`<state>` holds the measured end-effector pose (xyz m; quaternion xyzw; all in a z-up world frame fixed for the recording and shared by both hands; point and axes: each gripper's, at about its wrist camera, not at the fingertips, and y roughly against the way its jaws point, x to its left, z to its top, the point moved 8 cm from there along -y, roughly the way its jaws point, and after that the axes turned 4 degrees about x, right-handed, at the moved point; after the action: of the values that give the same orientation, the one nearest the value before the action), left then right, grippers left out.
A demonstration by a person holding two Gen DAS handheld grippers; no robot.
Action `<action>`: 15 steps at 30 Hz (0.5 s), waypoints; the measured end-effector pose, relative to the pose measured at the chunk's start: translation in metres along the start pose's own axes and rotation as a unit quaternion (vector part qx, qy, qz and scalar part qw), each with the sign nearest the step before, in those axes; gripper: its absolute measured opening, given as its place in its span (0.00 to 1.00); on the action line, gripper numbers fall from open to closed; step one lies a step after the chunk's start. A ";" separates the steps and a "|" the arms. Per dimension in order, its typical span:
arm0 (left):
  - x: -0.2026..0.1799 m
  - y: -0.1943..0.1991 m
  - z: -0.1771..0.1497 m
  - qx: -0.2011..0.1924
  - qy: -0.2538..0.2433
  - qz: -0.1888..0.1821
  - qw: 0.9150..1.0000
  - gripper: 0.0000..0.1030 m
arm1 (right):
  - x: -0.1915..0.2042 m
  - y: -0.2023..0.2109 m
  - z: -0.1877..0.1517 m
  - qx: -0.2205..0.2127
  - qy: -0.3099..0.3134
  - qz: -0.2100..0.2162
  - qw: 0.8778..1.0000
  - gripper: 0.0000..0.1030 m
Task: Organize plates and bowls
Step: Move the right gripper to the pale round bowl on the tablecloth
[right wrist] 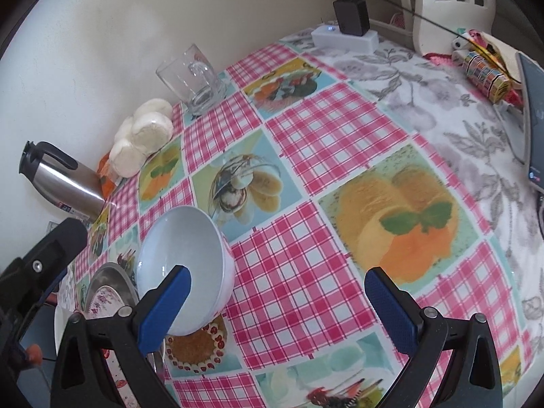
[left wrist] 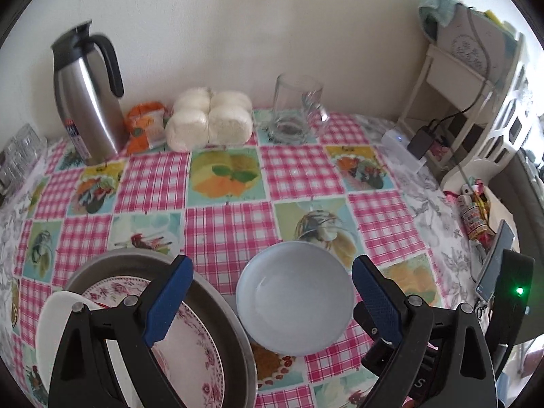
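Observation:
A pale blue-white bowl (left wrist: 295, 297) stands upright on the checked tablecloth, between the tips of my open left gripper (left wrist: 272, 272), which hovers above it. To its left a pink-flowered plate (left wrist: 190, 343) lies in a metal dish (left wrist: 234, 333), with a white plate (left wrist: 46, 326) at the far left under my finger. In the right wrist view the bowl (right wrist: 185, 265) sits just past the left finger (right wrist: 166, 306) of my open, empty right gripper (right wrist: 280, 277). The flowered plate (right wrist: 105, 299) and metal dish (right wrist: 112, 275) show left of it.
At the back by the wall stand a steel thermos jug (left wrist: 90, 102), an orange packet (left wrist: 146, 125), a pack of white buns (left wrist: 210, 119) and a glass mug (left wrist: 295, 108). A charger on a white box (left wrist: 411, 146), a white shelf (left wrist: 476, 102) and a phone (left wrist: 494, 265) are at right.

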<state>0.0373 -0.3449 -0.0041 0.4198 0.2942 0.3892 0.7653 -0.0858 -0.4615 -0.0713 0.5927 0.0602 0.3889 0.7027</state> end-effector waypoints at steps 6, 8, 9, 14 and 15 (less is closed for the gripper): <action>0.006 -0.023 -0.004 0.032 0.006 0.004 0.999 0.92 | 0.007 -0.013 -0.002 0.012 0.006 -0.002 1.000 1.00; 0.005 -0.029 -0.005 0.040 0.003 0.001 0.999 0.92 | 0.011 -0.016 -0.002 0.014 0.010 -0.003 1.000 1.00; 0.005 -0.031 -0.006 0.043 0.001 0.001 0.999 0.92 | 0.012 -0.018 -0.003 0.014 0.010 -0.003 1.000 1.00; 0.006 -0.045 -0.008 0.057 -0.003 0.003 0.998 0.92 | 0.014 -0.025 -0.004 0.019 0.011 -0.008 1.000 1.00; 0.006 -0.046 -0.008 0.058 -0.003 0.003 0.998 0.92 | 0.013 -0.027 -0.005 0.020 0.010 -0.010 1.000 1.00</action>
<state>0.0500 -0.3527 -0.0492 0.4657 0.3125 0.3721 0.7395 -0.0664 -0.4492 -0.0913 0.6022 0.0810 0.3869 0.6936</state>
